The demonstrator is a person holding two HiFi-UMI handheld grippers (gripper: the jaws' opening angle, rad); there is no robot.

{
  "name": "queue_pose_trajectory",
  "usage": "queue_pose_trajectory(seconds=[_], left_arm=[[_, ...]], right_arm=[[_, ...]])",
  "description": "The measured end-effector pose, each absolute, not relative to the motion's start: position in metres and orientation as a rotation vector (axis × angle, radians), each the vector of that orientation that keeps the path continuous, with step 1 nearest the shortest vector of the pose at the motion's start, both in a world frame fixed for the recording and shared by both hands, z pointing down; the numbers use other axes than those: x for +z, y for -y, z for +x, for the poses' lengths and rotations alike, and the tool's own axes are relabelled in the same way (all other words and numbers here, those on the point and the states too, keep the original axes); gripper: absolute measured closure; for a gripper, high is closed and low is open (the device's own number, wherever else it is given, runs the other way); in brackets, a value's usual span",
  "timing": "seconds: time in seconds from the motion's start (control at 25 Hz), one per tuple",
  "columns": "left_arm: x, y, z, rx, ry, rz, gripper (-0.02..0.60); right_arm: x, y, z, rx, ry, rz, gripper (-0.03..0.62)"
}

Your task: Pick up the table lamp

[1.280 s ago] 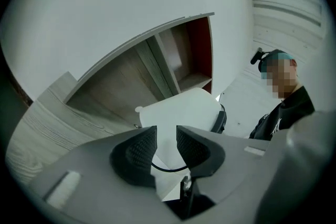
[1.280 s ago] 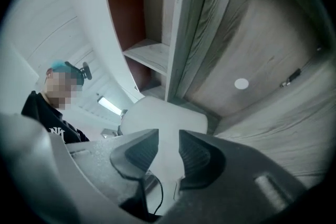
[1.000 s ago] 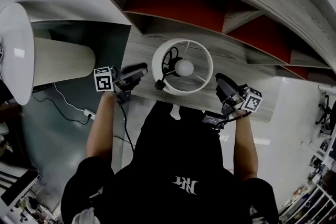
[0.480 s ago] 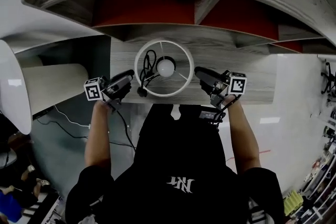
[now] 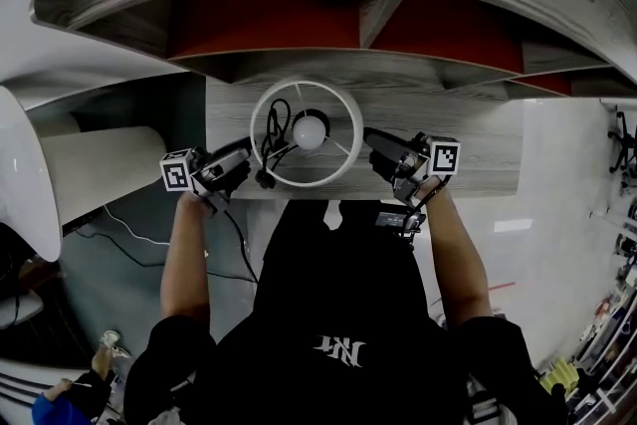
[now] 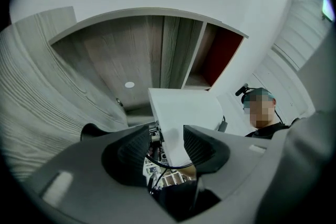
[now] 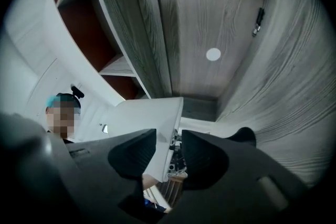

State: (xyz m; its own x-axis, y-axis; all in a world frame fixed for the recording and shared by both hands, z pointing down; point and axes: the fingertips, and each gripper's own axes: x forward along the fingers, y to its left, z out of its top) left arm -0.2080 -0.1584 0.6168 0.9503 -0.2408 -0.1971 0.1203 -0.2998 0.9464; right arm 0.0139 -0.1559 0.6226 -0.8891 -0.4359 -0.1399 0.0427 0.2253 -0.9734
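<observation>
The table lamp stands on the grey wood desk (image 5: 478, 149). From above I see its white round shade (image 5: 334, 168) with the bulb (image 5: 310, 129) and a black cord (image 5: 278, 122) inside. My left gripper (image 5: 247, 157) is at the shade's left side and my right gripper (image 5: 370, 142) at its right side. In the left gripper view the shade wall (image 6: 181, 110) runs between the jaws of the left gripper (image 6: 170, 147), which are opening, with a gap on one side. In the right gripper view the shade wall (image 7: 142, 120) likewise lies between the opening jaws of the right gripper (image 7: 169, 152).
Behind the lamp rises a curved grey wood shelf unit with red back panels (image 5: 269, 15). A second, larger white lamp shade (image 5: 95, 169) lies at the left. A cable (image 5: 129, 226) trails over the dark floor below it.
The head view has swung, so the lamp now shows further left and the shelf more squarely. Both grippers have stayed at the shade's two sides and rolled a little.
</observation>
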Motion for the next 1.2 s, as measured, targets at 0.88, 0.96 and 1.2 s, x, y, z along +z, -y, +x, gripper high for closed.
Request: queue_pose_trajectory(seconds=[0.88, 0.96, 1.2], left_arm=[[0.605, 0.151, -0.192, -0.402, -0.029, 1.831, 0.456], [0.605, 0.151, -0.192, -0.407, -0.030, 1.826, 0.457], [0.603, 0.150, -0.190, -0.409, -0.036, 1.819, 0.457]], right_arm=[[0.615, 0.155, 0.011, -1.693, -2.098, -0.282, 0.490], [0.616, 0.156, 0.012, -1.696, -2.092, -0.289, 0.490], [0.614, 0.159, 0.013, -1.715, -2.065, -0.301, 0.491]])
